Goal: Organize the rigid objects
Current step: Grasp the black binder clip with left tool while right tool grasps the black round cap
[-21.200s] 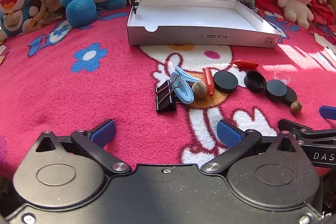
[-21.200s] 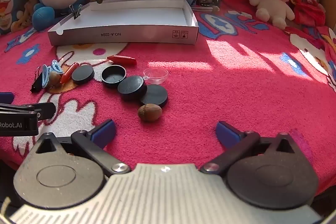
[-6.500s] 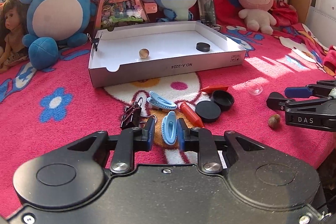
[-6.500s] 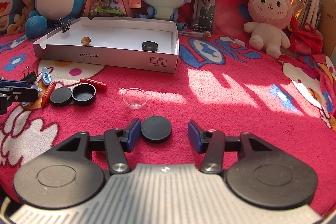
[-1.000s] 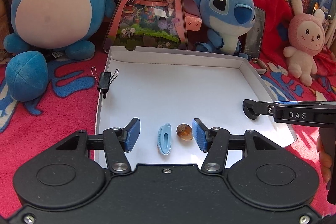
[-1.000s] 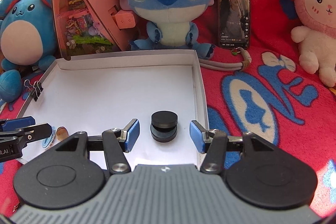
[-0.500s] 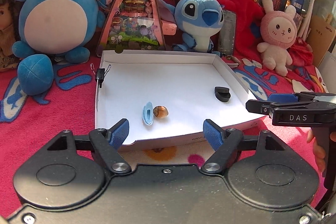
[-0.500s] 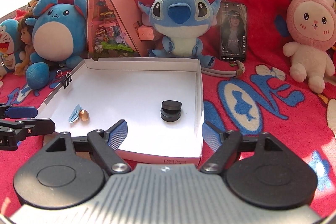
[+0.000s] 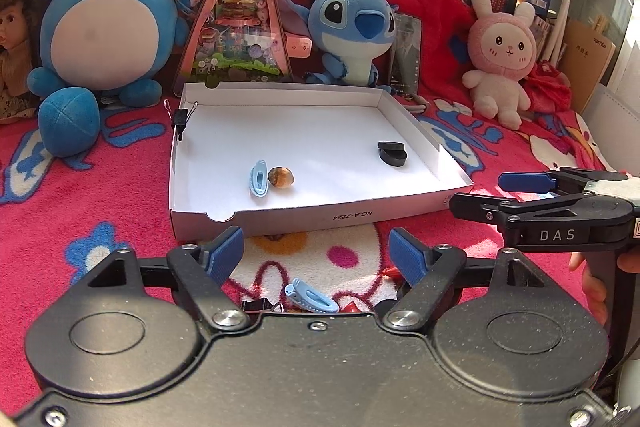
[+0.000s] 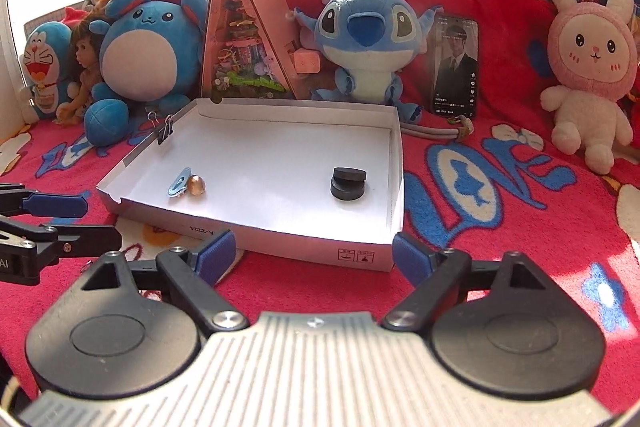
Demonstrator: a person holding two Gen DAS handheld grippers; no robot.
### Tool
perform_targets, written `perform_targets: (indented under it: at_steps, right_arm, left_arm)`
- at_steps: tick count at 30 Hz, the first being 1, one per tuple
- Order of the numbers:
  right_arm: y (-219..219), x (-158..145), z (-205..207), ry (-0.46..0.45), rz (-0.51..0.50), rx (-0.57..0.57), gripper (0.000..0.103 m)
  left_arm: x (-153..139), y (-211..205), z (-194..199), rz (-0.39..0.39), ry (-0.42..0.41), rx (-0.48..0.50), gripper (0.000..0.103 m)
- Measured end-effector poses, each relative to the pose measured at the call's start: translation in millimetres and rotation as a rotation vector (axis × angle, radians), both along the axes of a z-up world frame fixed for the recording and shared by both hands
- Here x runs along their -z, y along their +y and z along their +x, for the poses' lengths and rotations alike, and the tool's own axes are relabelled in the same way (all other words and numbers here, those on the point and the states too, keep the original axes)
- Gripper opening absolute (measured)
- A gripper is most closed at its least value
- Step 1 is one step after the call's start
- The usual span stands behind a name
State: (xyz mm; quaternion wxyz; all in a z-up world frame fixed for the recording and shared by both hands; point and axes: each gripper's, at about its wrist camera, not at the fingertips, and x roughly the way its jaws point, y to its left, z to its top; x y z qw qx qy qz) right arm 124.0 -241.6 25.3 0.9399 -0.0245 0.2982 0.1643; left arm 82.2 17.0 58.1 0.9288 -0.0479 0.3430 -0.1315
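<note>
- A red fleece blanket (image 10: pixel 500 239) with cartoon prints covers the whole surface; everything else rests on it.
- Along the back stand soft toys: a round blue plush (image 9: pixel 108 39), a blue big-eared plush (image 10: pixel 368 47), and a pink rabbit plush (image 10: pixel 588 67), with a triangular pink playset (image 9: pixel 240 27) between the two blue ones and a phone (image 10: pixel 456 63) propped upright beside the big-eared plush.
- A shallow white cardboard box (image 9: pixel 320 219) lies open in front of the toys; a black binder clip (image 9: pixel 181 117) is clamped on its left wall near the back corner.
- The left gripper (image 9: pixel 316 253) sits low, just in front of the box's near wall, jaws wide apart with nothing between them; they have just been opening.
- The right gripper (image 10: pixel 312 253) is at the box's near right corner, jaws spread wide and empty; they too have just been opening. Fingers of a hand (image 9: pixel 596 287) show below it in the left wrist view.
- Two black round caps (image 10: pixel 348 183) lie inside the box near its right wall, one stacked on the other, slightly offset.
- A light blue clip (image 9: pixel 259 183) lies in the box toward the near left, with a brown nut (image 9: pixel 281 177) touching its right side.
- On the blanket below the left gripper, a second light blue clip (image 9: pixel 310 297) shows, with a black clip (image 9: pixel 256 305) partly hidden beside it.
</note>
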Motion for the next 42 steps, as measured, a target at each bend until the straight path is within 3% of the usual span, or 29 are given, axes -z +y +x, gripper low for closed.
perform_targets:
  at_steps: [24,42]
  right_arm:
    - [3,25,-50,0.002,-0.032,-0.025,0.096]
    - [11,40,-61,0.052,0.008,-0.072,0.093]
  left_arm:
    - [18,7,-43,0.009,0.006,0.007,0.077]
    - [33,18,-40,0.013,0.045,-0.064,0.050]
